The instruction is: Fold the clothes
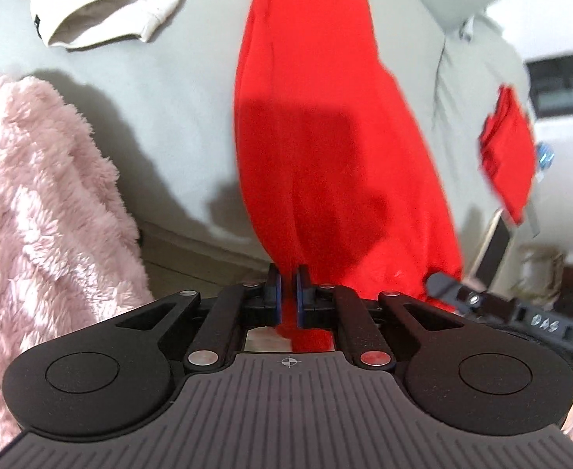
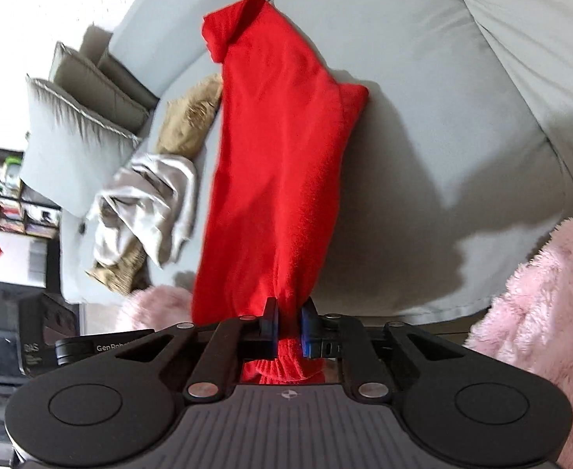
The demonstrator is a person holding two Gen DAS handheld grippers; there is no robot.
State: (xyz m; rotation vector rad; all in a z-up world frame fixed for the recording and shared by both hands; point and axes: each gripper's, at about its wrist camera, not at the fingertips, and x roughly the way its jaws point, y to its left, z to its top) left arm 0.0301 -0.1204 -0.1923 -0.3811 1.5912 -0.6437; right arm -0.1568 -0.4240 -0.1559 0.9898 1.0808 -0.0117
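A bright red garment [image 1: 325, 125] hangs in a long bunched strip over the grey sofa seat [image 1: 176, 90]. My left gripper [image 1: 288, 277] is shut on its edge, with red cloth showing behind the jaws. In the right wrist view the same red garment [image 2: 274, 179] stretches away from my right gripper [image 2: 289, 312], which is shut on a ribbed hem. A sleeve end [image 2: 227, 27] flops over at the far end. The right gripper's body [image 1: 482, 297] shows at the lower right of the left wrist view.
A fluffy pink blanket [image 1: 32, 211] lies at the left, also the pink blanket [image 2: 540, 293]. A cream garment [image 1: 102, 4] rests farther back. A crumpled pale garment [image 2: 145, 203], a tan cloth [image 2: 192, 117] and cushions [image 2: 71, 125] lie on the sofa. More red cloth [image 1: 509, 152] hangs at the right.
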